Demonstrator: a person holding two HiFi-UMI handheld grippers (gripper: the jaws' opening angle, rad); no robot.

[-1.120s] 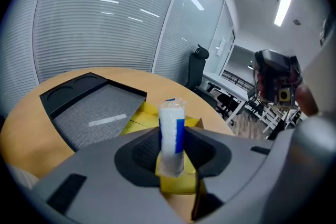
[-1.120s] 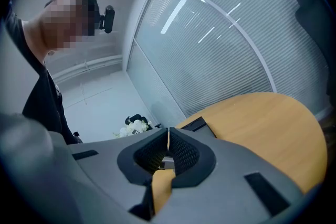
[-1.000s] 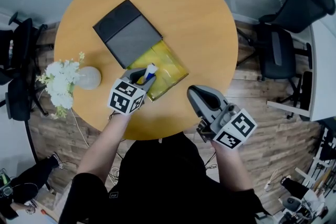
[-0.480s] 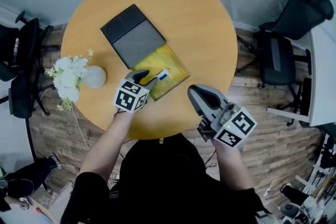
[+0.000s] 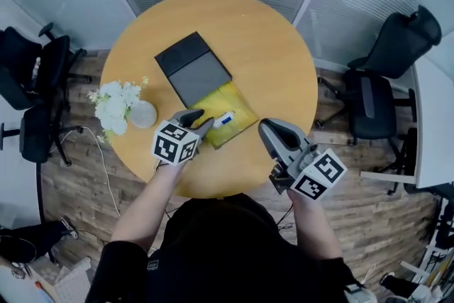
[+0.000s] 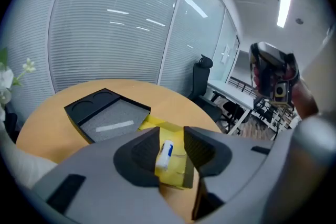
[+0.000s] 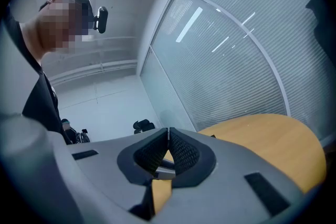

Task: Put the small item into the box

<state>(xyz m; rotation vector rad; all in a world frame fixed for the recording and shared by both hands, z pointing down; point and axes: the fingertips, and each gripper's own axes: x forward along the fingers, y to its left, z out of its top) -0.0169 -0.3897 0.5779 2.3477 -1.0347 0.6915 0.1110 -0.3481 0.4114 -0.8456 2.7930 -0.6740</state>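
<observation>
The small item point(image 5: 223, 119), a white tube with a blue band, lies in the open yellow box point(image 5: 237, 104) on the round wooden table point(image 5: 277, 60). My left gripper point(image 5: 203, 124) is just in front of it, open. In the left gripper view the item point(image 6: 166, 153) shows in the gap of that gripper point(image 6: 171, 147), with the yellow box point(image 6: 178, 173) under it. My right gripper point(image 5: 268, 128) hangs off the table's near right edge, shut and holding nothing; its tips touch in the right gripper view point(image 7: 168, 136).
A black tray with grey foam point(image 5: 193, 67) touches the yellow box at its far left. A vase of white flowers point(image 5: 122, 103) stands at the table's left edge. Office chairs point(image 5: 386, 74) stand to the right, others point(image 5: 35, 96) to the left.
The left gripper held the item upright over the yellow box, then lowered it. Its jaws now stand apart and the item lies in the box. The right gripper stayed put.
</observation>
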